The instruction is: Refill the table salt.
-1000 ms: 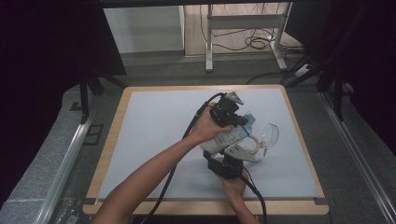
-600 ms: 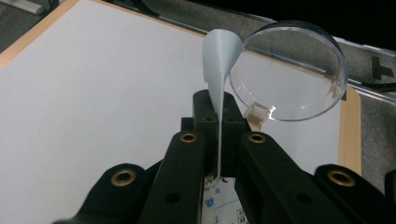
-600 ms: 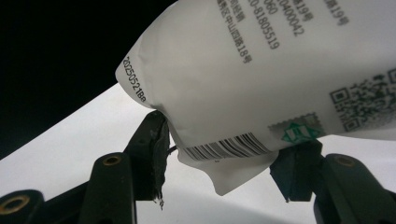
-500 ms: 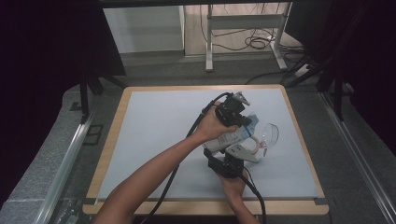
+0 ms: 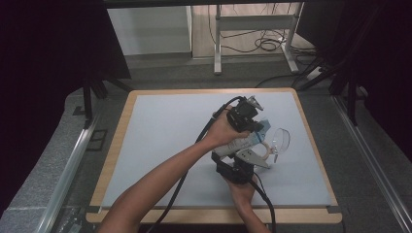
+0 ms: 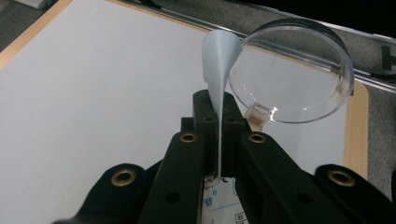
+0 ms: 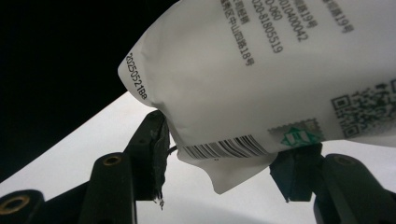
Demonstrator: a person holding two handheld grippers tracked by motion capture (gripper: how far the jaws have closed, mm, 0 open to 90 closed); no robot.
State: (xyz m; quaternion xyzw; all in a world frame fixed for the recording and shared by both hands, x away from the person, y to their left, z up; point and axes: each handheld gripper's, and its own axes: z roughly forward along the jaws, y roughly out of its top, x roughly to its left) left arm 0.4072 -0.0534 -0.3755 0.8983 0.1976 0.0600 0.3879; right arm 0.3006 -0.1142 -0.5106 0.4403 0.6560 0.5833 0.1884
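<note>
Between the jaws of our left gripper (image 6: pixel 218 140), fully closed, we pinch the thin top edge of the white pouch (image 6: pixel 219 56), which stands up just ahead of the jaw tips. Right beyond it lies a clear round dish (image 6: pixel 299 74) on the white table (image 6: pixel 93 93). Our right gripper (image 7: pixel 224 163) sits below the pouch (image 7: pixel 280 70), jaws half open around its lower corner; they seem to press its sides, though the close view leaves that unsure.
</note>
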